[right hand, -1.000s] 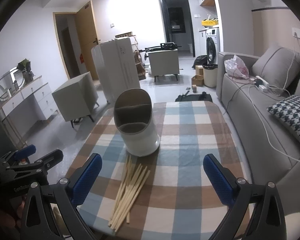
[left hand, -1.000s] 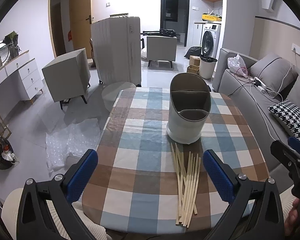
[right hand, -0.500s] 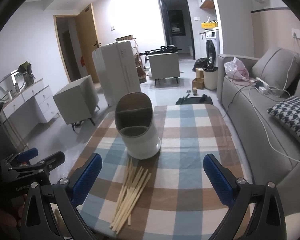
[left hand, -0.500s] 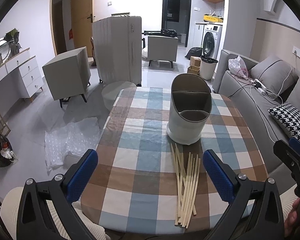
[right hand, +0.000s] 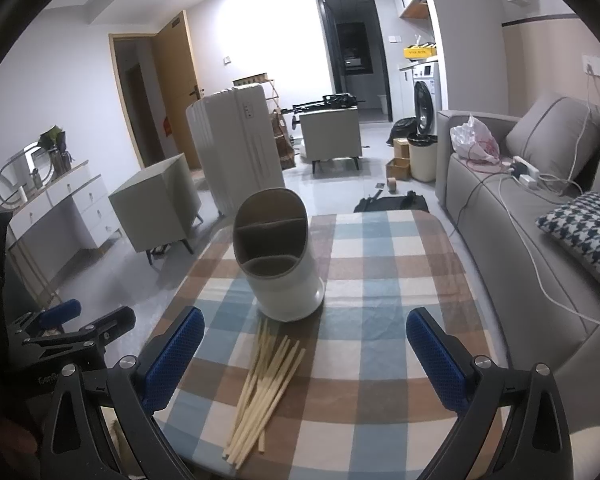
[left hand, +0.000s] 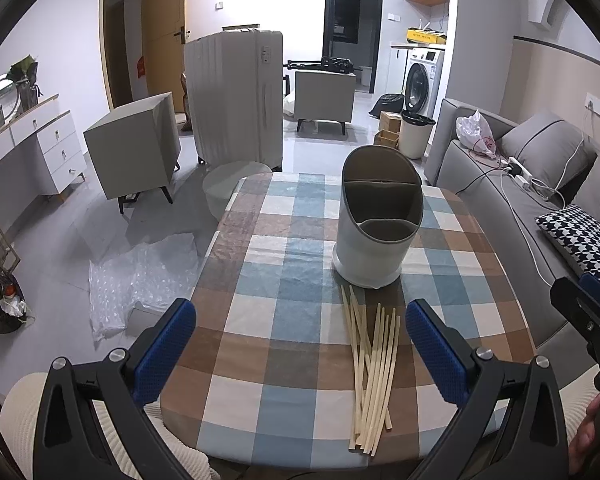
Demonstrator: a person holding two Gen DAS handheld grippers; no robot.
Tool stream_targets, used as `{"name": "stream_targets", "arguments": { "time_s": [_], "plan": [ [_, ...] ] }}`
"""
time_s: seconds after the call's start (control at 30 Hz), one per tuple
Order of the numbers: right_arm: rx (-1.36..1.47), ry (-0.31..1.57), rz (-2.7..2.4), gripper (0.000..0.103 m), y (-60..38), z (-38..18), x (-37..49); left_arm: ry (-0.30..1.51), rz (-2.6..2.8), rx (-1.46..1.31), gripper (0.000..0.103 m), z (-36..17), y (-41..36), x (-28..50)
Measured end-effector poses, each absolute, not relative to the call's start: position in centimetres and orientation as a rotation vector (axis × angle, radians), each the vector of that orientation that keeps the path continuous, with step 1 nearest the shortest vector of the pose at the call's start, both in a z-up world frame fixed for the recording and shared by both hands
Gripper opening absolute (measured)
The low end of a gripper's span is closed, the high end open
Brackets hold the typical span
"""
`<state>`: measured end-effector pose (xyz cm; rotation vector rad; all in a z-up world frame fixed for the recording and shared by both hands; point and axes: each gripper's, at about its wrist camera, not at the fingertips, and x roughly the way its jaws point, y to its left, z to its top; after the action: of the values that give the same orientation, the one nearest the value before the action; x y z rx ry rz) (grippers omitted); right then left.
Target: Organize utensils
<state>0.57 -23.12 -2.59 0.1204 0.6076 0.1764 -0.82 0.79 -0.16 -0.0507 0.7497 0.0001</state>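
Note:
Several pale wooden chopsticks (left hand: 372, 368) lie in a loose bundle on the checked tablecloth (left hand: 284, 320), just in front of a white and grey utensil holder (left hand: 378, 224) with empty compartments. My left gripper (left hand: 300, 344) is open and empty, held above the table's near edge, left of the chopsticks. My right gripper (right hand: 304, 354) is open and empty, above the near edge, with the chopsticks (right hand: 264, 384) between its fingers in view. The holder (right hand: 278, 256) stands beyond them. Each gripper shows at the edge of the other's view.
A grey sofa (left hand: 512, 200) with a houndstooth cushion (left hand: 584, 240) runs along the table's right side. Bubble wrap (left hand: 140, 276) lies on the floor at left. A suitcase (left hand: 236, 96), cabinets and a bin stand beyond the table.
Both grippers have risen and drawn back slightly, so the table and holder sit a little lower and farther in view. Both stay open. The chopsticks have not moved.

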Motion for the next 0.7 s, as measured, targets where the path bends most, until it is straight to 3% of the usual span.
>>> {"name": "stream_targets", "arguments": {
  "time_s": [0.7],
  "plan": [
    [0.094,0.599,0.163,0.102,-22.96,-2.64,0.58,0.755,-0.016,-0.069,0.102,-0.36,0.73,-0.56]
  ]
}}
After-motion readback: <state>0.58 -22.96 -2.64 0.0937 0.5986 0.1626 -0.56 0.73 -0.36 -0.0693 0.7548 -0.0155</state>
